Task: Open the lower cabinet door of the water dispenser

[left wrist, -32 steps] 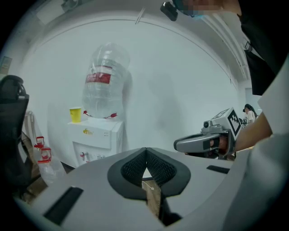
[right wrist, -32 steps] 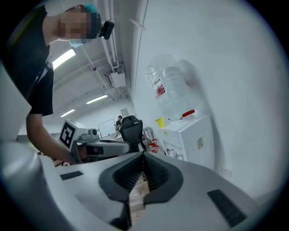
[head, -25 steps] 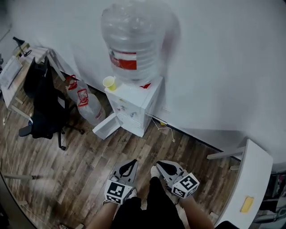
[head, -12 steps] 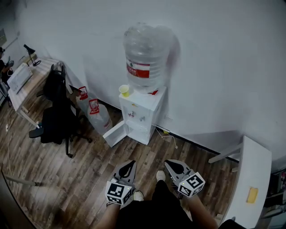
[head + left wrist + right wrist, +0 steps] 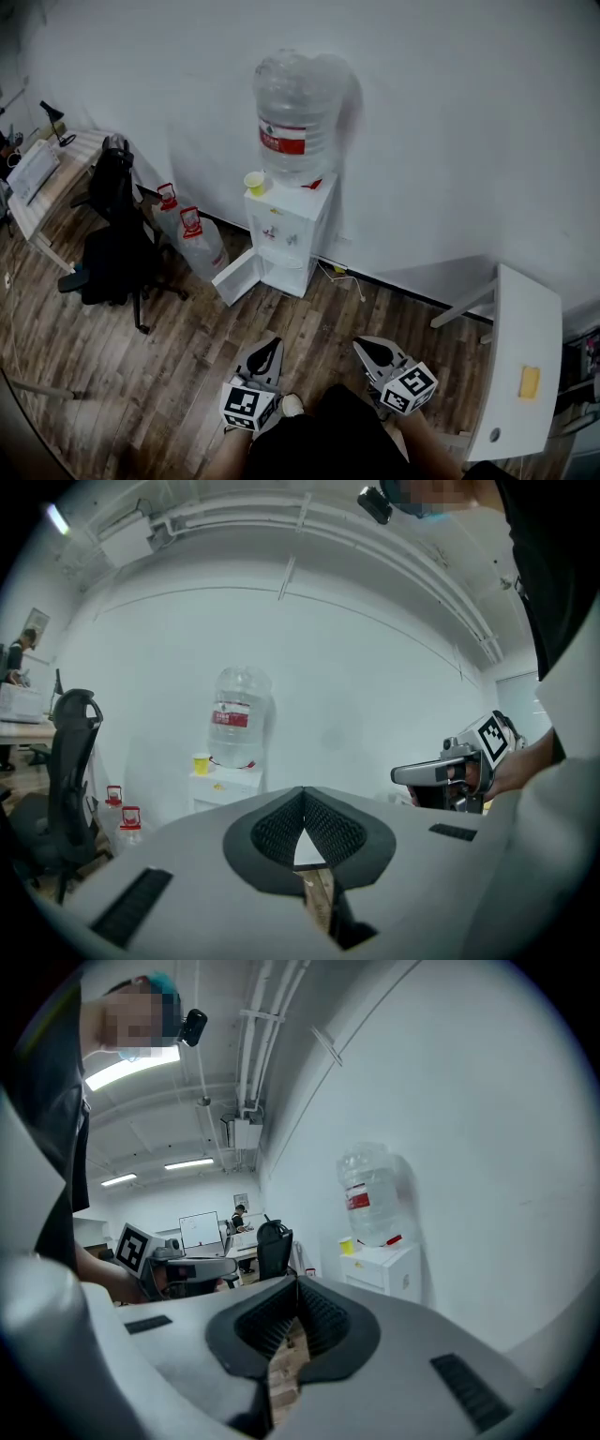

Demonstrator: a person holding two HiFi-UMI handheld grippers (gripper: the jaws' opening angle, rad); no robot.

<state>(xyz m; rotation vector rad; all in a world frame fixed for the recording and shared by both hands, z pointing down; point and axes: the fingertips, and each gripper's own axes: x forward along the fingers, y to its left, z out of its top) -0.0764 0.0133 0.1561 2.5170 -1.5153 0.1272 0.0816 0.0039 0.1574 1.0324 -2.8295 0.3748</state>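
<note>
A white water dispenser with a big clear bottle on top stands against the wall. A yellow cup sits on its top. Its lower cabinet door is swung out to the left, showing the open compartment. Both grippers are well back from it, held low in front of the person over the wooden floor. My left gripper is shut and empty, as is my right gripper. The dispenser shows far off in the left gripper view and at the right in the right gripper view.
Two spare water bottles lean left of the dispenser. A black office chair and a desk stand at the left. A white table is at the right. A cable lies on the floor by the wall.
The person has stepped back from the dispenser, which now looks smaller and farther away. The door stays open. Both grippers stay shut and side by side.
</note>
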